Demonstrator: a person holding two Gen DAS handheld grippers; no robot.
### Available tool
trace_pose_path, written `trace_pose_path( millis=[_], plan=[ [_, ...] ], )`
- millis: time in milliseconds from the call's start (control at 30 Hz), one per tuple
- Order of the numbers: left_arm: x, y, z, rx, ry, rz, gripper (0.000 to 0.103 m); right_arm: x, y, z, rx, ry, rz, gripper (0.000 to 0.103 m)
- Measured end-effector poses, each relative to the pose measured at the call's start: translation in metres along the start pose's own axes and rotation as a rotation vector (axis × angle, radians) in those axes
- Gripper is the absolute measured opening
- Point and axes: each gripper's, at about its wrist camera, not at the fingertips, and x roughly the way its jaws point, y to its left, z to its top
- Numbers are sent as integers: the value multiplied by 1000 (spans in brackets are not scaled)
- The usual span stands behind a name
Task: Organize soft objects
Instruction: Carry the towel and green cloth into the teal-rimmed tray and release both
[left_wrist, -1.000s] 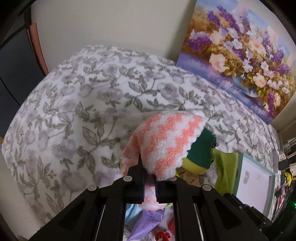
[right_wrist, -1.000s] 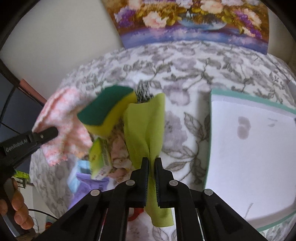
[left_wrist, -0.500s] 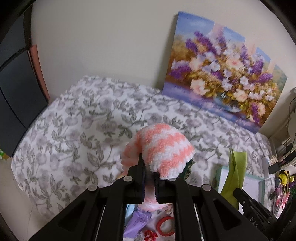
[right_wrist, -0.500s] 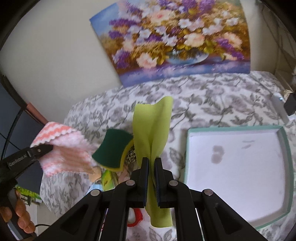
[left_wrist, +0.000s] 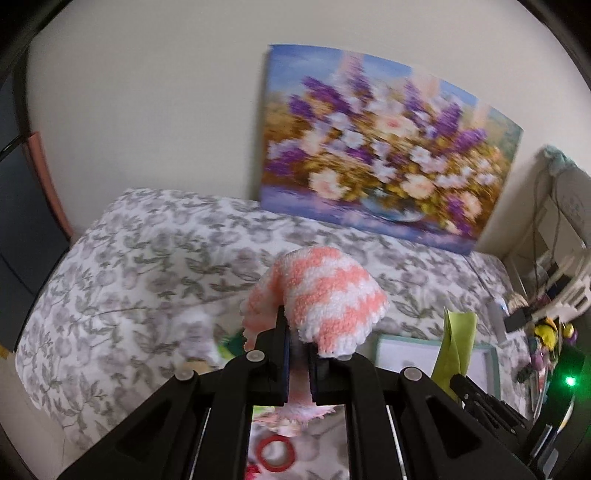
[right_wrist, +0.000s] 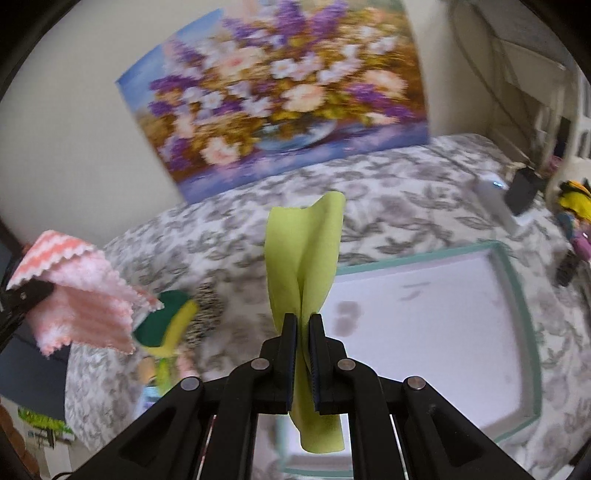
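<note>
The left claw (left_wrist: 297, 354) grips a fluffy pink-and-white cloth (left_wrist: 325, 299) between its closed fingers; the cloth mushrooms above the tips and a thin tail hangs below them. Beneath lies a bed (left_wrist: 140, 258) with a grey floral cover. A flower painting (left_wrist: 384, 147) leans against the wall at the bed's far edge. To the right, a lime-green cloth (left_wrist: 456, 345) stands upright in the right claw (left_wrist: 458, 380), in front of a white tray with a teal rim (left_wrist: 380, 338). A red tape ring (left_wrist: 277, 452) shows low between the claw's arms.
</note>
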Motion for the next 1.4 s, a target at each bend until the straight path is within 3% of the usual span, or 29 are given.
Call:
trace_pose_path(
  millis=[333, 533, 633, 867, 1067, 1400],
  plan=[
    [16, -97, -8, 150, 51, -121, 8, -13, -82, 4, 111, -11, -134, 7],
    [27, -148, -20, 229, 84, -198, 8, -13, -119, 1, 170, -3, -167, 7],
    [48, -166, -32, 263, 113, -194, 8, 0, -130, -3, 179, 31, -177, 7],
    [112, -181, -65, 281, 256, -167, 8, 34, -145, -14, 204, 106, -189, 7],
    [145, -182, -84, 277, 319, -143, 8, 52, -153, -21, 210, 147, -211, 7],
    [160, -182, -95, 262, 378, -157, 11, 52, -153, -18, 201, 159, -234, 11]
  ],
)
